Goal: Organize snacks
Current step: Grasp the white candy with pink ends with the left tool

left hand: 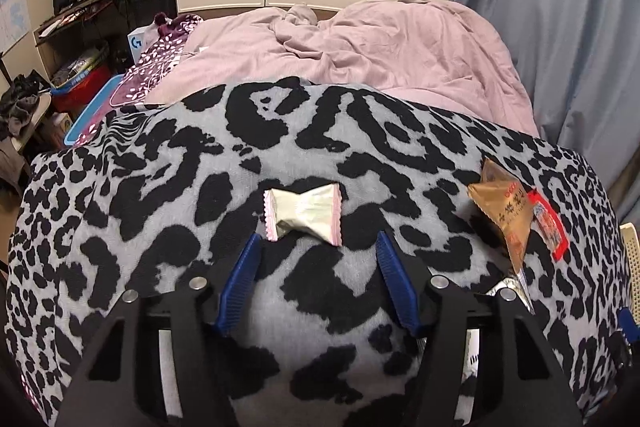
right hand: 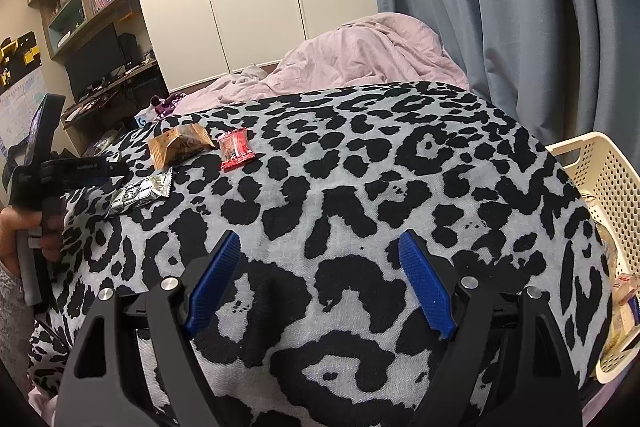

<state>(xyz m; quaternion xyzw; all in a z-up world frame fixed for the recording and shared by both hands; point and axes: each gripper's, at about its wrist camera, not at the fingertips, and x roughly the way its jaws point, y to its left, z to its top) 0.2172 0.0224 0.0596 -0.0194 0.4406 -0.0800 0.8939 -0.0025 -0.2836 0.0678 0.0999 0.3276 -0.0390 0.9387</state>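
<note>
Pale crinkled snack packet (left hand: 303, 213) with pink serrated ends, pinched mid-width.

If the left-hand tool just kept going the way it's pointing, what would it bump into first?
Most likely the white candy wrapper with pink edges, lying on the leopard-print blanket just beyond the left gripper; its open jaws stand either side of it. Depth is hard to judge, so it might meet the blanket first.

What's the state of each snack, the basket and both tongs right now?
White-pink candy: flat on the blanket, just beyond the left tongs' tips, not gripped.
Brown packet: on the blanket, untouched.
Red packet: on the blanket beside the brown one.
Silver packet: on the blanket, untouched.
Basket: at the blanket's right edge, some packets inside.
Left tongs: open, empty.
Right tongs: open, empty.
</note>
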